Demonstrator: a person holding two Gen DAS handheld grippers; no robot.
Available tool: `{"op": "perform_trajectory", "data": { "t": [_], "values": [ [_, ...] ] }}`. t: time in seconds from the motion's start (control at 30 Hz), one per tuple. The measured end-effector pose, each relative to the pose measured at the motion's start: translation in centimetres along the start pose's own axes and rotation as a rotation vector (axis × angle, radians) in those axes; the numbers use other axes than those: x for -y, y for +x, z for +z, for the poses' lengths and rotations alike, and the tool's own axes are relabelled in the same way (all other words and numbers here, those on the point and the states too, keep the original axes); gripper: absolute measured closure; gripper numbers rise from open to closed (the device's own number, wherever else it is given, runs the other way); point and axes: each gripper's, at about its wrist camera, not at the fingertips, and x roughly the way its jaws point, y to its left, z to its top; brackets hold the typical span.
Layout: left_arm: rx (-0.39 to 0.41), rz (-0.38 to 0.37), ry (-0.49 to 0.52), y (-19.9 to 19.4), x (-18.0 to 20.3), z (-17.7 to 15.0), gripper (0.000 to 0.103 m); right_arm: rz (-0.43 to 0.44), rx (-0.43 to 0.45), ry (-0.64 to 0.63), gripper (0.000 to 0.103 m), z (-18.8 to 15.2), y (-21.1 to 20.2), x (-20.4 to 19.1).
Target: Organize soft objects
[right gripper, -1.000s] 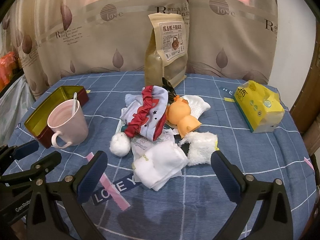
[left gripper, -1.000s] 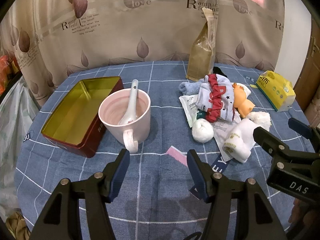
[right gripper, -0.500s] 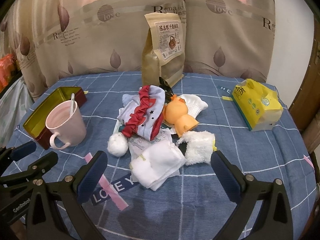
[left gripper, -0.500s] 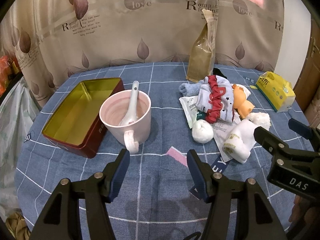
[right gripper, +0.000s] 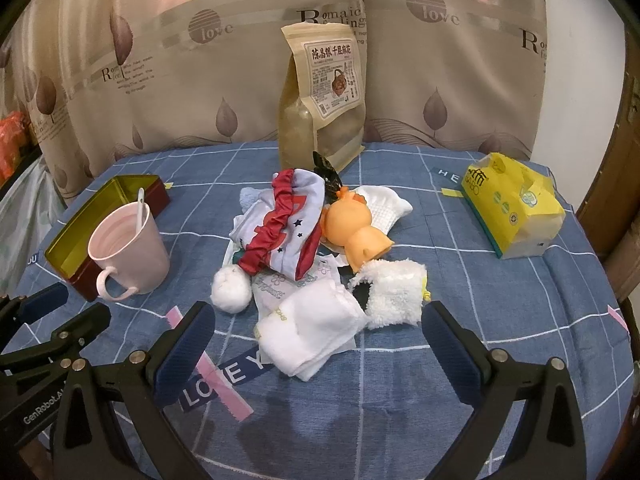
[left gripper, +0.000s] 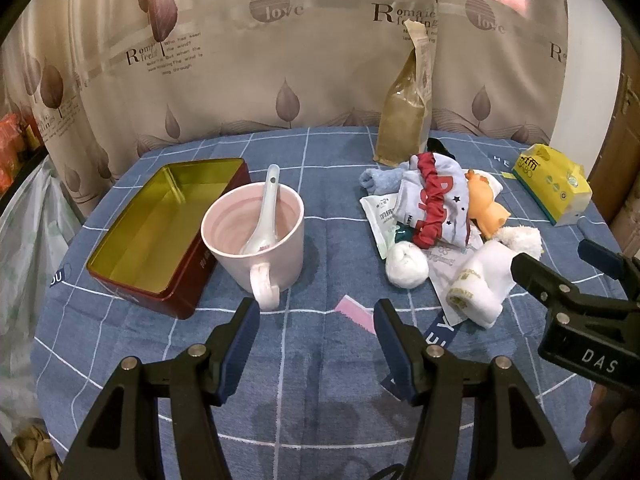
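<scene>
Right wrist view has the right tongs spread wide before the folded white sock — light, limp, non-slip — best pinched across its thick fold.

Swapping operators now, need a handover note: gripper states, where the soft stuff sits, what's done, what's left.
Left gripper: open, empty, hovering over bare cloth in front of the pink mug.
Right gripper: open wide, empty, facing the folded white socks.
Soft pile mid-table: white socks, fluffy white piece, white pompom, red-trimmed garment, orange toy, all loosely heaped.
Red tin is open and holds nothing.
Done: nothing sorted yet.
Left: the whole pile; the tin looks like the likely destination.
</scene>
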Motion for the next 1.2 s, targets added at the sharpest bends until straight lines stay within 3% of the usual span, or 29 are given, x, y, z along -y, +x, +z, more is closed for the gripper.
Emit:
{"op": "perform_trajectory", "data": {
  "t": [1.2],
  "values": [
    [-0.009, -0.002, 0.001, 0.1, 0.0, -0.2, 0.042, -0.009, -0.018, 0.030, 0.001, 0.1, 0.7, 1.5]
  ]
}}
